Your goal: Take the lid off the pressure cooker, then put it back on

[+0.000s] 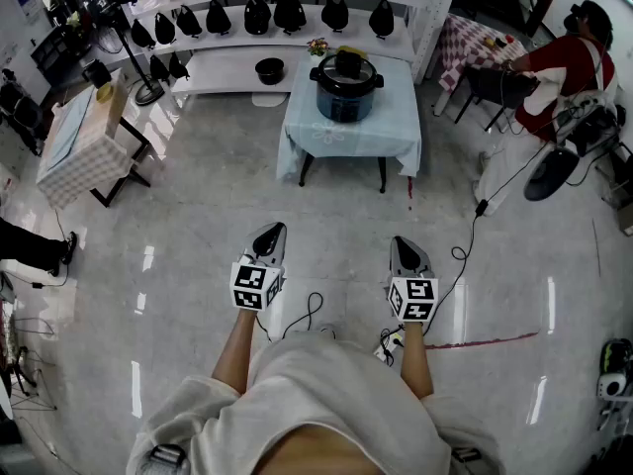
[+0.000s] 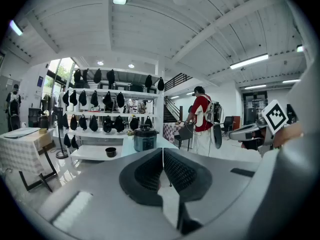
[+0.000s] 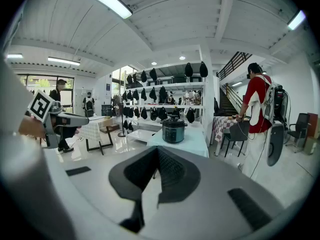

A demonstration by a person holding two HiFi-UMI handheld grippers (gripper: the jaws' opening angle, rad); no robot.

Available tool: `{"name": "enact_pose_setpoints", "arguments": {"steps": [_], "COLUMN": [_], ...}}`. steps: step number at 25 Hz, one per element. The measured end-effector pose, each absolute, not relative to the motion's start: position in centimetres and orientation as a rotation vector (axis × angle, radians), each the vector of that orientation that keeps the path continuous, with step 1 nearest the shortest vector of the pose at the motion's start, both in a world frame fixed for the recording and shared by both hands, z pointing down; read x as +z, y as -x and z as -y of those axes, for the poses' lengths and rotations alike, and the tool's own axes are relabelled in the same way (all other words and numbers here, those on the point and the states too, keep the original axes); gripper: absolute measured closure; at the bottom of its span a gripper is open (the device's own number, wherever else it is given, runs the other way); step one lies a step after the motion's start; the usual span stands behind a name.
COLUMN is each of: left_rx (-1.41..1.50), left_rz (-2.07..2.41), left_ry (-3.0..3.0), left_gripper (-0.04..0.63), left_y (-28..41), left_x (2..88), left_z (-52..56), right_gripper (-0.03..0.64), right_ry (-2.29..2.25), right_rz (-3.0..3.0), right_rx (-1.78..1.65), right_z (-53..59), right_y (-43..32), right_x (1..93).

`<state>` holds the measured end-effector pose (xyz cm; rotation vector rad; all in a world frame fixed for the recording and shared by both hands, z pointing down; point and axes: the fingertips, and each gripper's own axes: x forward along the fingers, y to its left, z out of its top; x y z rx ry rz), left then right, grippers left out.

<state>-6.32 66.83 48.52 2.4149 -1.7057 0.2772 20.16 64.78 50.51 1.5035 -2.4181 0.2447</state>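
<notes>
- The glossy floor (image 1: 198,216) lies wide and bare between the person and the furniture.
- White shelving (image 1: 297,28) along the far wall carries rows of black items.
- A small table (image 1: 346,139) under a pale blue cloth stands in front of the shelving, well apart from both grippers.
- The pressure cooker (image 1: 346,95) sits on that table, straight ahead of the grippers and between their lines of aim.
- Its lid (image 1: 347,67) is on the pot.
- The left gripper (image 1: 269,234) is held out over the floor, jaws pressed together on nothing.
- The right gripper (image 1: 404,246) is beside it, jaws likewise together and empty.
</notes>
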Motion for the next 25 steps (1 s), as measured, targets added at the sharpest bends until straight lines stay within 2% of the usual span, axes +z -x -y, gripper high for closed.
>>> {"name": "enact_pose_setpoints", "arguments": {"steps": [11, 12, 13, 14, 15, 16, 18, 25], "left_rx": [0.270, 0.265, 0.263, 0.264, 0.268, 0.274, 0.287, 0.245], "left_rz": [1.674, 1.650, 1.619, 1.589, 1.565, 1.551, 1.550, 1.580], "left_ry": [-2.434, -2.444, -2.454, -2.463, -2.474, -2.484, -2.497, -2.463], "left_gripper": [0.581, 0.566, 0.487, 0.356, 0.308, 0.292, 0.275, 0.274], "left_y": [4.9, 4.6, 4.2, 3.7, 3.3, 2.9, 2.3, 1.8], "left_x": [48.9, 49.0, 49.1, 49.1, 49.2, 49.3, 49.5, 50.4], "left_z": [-67.4, -67.5, -67.5, -67.5, -67.6, -67.7, -67.8, -68.2], "right_gripper": [0.617, 0.617, 0.616, 0.513, 0.367, 0.331, 0.309, 0.307], "right_ry": [-1.536, -1.541, -1.527, -1.497, -1.458, -1.424, -1.394, -1.380], "right_rz": [2.438, 2.457, 2.482, 2.509, 2.533, 2.548, 2.550, 2.533], "right_rx": [0.251, 0.259, 0.272, 0.288, 0.302, 0.307, 0.297, 0.281], "right_z": [-65.3, -65.4, -65.5, -65.5, -65.6, -65.8, -65.8, -65.9], "right_y": [-21.0, -21.1, -20.9, -20.5, -20.0, -19.7, -19.5, -20.0], "right_x": [50.7, 50.5, 50.3, 50.3, 50.3, 50.4, 50.7, 51.8]}}
